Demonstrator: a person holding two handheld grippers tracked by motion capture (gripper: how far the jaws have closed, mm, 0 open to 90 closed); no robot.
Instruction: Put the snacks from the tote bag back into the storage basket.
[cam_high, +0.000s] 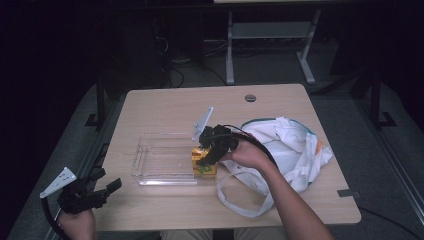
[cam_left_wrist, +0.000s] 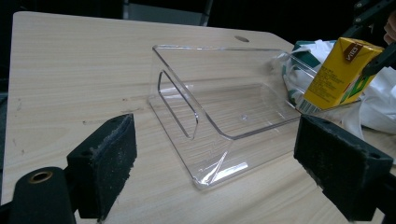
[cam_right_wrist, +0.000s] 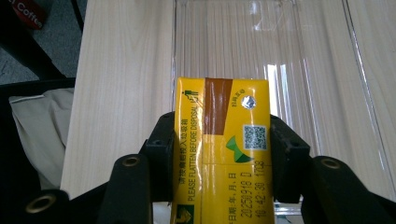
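Right gripper (cam_right_wrist: 220, 154) clamps a yellow drink carton (cam_right_wrist: 220, 149) between its jaws, tilted at the near end of the clear plastic tray (cam_high: 150, 175) (beside a white bag (cam_high: 290, 145)). Left gripper (cam_left_wrist: 215, 163) hangs spread apart, holding nothing, at the table (cam_high: 165, 105) edge.

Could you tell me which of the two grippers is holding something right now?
The right gripper: its jaws are shut on the yellow carton at the clear tray. The left gripper stands open at the table's near left edge.

Black grippers (cam_high: 207, 152), foam-padded fingers (cam_left_wrist: 109, 163), brass screw holes, grey plates.
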